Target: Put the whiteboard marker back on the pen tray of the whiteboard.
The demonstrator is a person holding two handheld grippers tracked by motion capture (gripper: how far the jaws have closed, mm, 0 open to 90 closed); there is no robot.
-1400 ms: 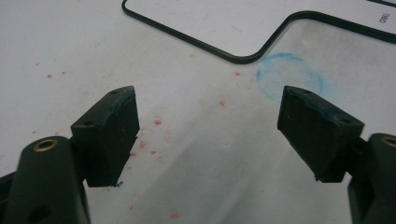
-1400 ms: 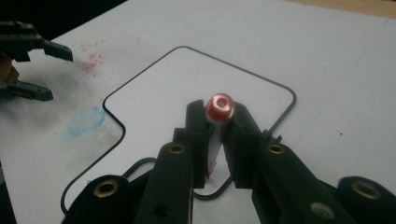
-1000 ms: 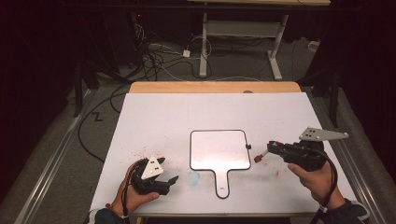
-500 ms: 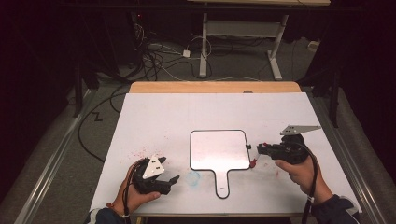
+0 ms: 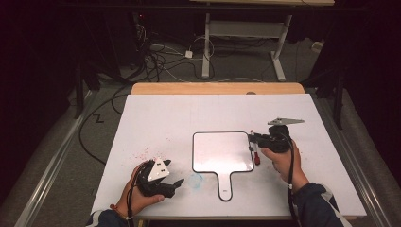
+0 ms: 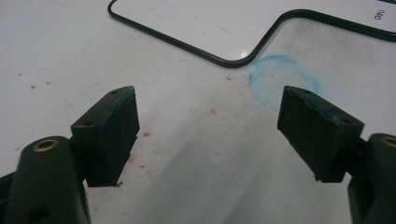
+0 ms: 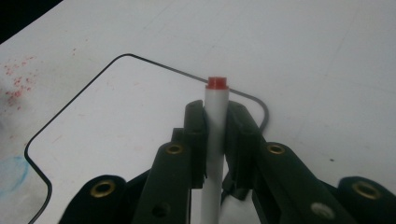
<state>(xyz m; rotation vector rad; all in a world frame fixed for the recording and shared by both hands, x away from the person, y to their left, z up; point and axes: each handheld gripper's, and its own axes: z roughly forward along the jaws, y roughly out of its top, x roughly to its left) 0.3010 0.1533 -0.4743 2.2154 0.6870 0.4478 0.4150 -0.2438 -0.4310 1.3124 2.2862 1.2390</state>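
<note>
- The right claw (image 5: pixel 252 140) has come in from the right side of the tabletop (image 5: pixel 156 118) and lower, toward the whiteboard's right edge; a second ago it hung farther right and higher, clear of the board; it carries the marker (image 5: pixel 255 150) with it.
- The marker, a white barrel with a red end, is clenched between the right claw's jaws; in the right gripper view the barrel (image 7: pixel 215 135) runs up between the two pads, its red end (image 7: pixel 216 83) pointing toward the board's corner.
- In the high view the marker hangs at the upper right corner of the small handled whiteboard (image 5: pixel 220 151), just beside its black rim; whether its tip touches the surface cannot be told.
- Judged from this, the pen is being brought to the board to write; the board's face looks clean but for faint marks.
- The whiteboard lies flat in the middle of the tabletop, handle toward the person, in the same spot as before.
- The left claw (image 5: pixel 172 172) rests near the tabletop's front edge, unmoved; its jaws stand wide apart with nothing between them, as the left gripper view (image 6: pixel 210 135) shows.
- A blue smudge (image 5: pixel 195 180) and red specks (image 5: pixel 144 153) stain the tabletop left of the board's handle.
</note>
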